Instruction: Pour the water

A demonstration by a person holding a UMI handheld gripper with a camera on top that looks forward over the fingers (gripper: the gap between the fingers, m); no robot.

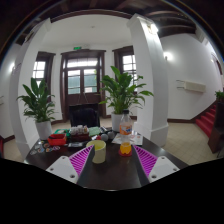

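Now my claw (111,163) is wide open and holds nothing. I see my left finger pad (82,161) and my right finger pad (146,160), pink and far apart, low over the dark table (112,175).

I look from left to right. Far left stands a big green plant (38,100) in a white pot. On the table's left side there is a red thing (57,140) and some small stuff I cannot make out. Just ahead of my fingers, a bit left of the middle, stands a pale yellow cup (99,152). Beside it, a bit to the right, stands an orange bottle (125,146). They are near each other but I cannot tell if they touch. Behind them is a second big plant (124,92), in front of the brown doors (82,82).

I think the pour has not started. I guess the bottle holds the water and the cup gets it, but I am not sure. To do this well, I should go slow, put the bottle right between my pads, and squeeze its middle so it stays straight up. I must not bump the cup.
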